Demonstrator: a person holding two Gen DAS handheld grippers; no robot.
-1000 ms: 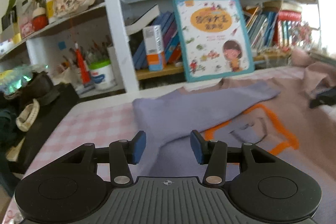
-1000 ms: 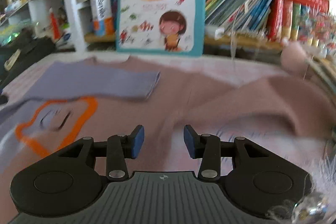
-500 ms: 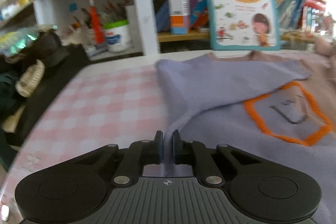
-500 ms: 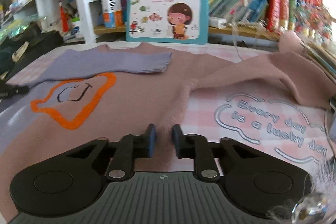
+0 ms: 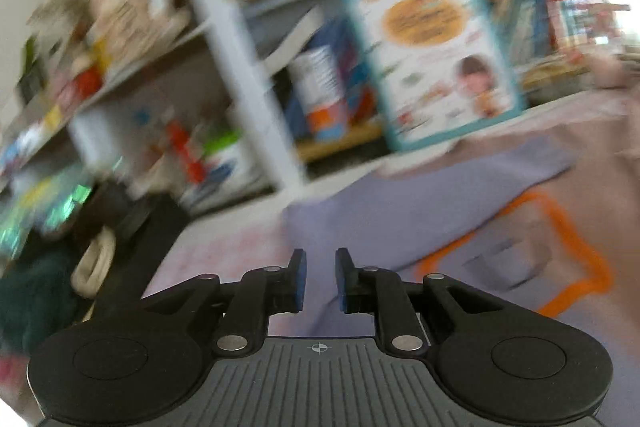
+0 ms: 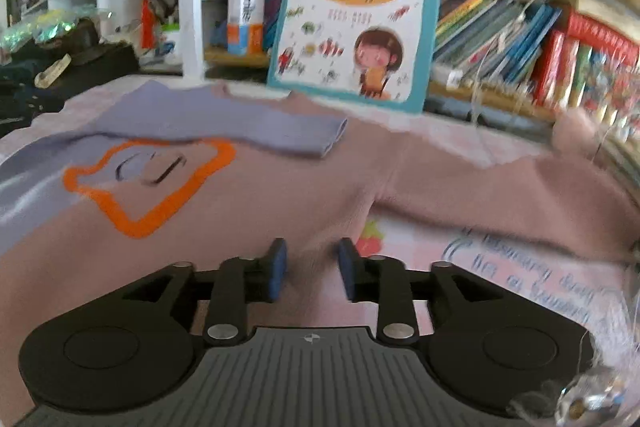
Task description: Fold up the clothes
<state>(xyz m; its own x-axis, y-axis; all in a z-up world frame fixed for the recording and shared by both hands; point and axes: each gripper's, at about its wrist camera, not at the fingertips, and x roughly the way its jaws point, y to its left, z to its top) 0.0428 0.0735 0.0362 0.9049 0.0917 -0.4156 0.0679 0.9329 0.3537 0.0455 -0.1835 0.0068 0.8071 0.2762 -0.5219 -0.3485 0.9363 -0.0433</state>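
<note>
Right hand-held gripper opening, sweater spread just ahead beneath it

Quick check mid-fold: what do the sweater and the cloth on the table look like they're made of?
Sweater: soft matte knit, probably fleecy cotton blend; it drapes in rounded folds, and the lilac sleeve has a ribbed-looking cuff. Tablecloth: smooth, faintly glossy pink check with printed lettering, possibly wipe-clean plastic; blur leaves it uncertain.
</note>
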